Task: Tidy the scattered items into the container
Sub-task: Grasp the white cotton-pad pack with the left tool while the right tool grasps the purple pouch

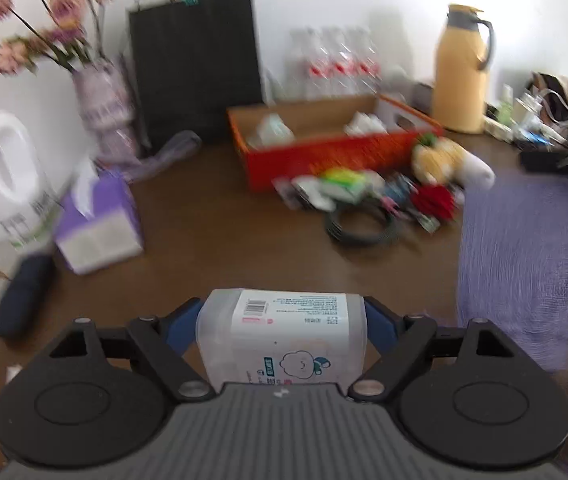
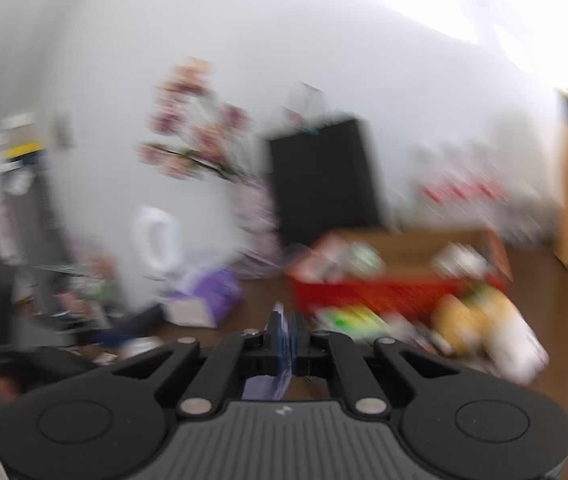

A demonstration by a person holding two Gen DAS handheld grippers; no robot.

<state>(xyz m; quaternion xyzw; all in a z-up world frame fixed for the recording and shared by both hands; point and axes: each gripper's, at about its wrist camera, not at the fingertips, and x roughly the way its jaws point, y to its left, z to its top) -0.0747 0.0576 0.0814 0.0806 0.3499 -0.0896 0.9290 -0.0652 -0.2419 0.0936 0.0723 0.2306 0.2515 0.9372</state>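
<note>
Left gripper: your blue fingers are clamped on the sides of a clear plastic wipes box, held above the brown table. Right gripper: fingers nearly together, pinching a corner of the purple cloth; that view is badly motion-blurred. From the left wrist view the cloth hangs at the right. Orange cardboard box sits ahead near the wall, a few packets already inside. Scattered pile just in front of it: green packet, red item, black coiled cable, yellow plush toy. Purple tissue box sits well left.
</note>
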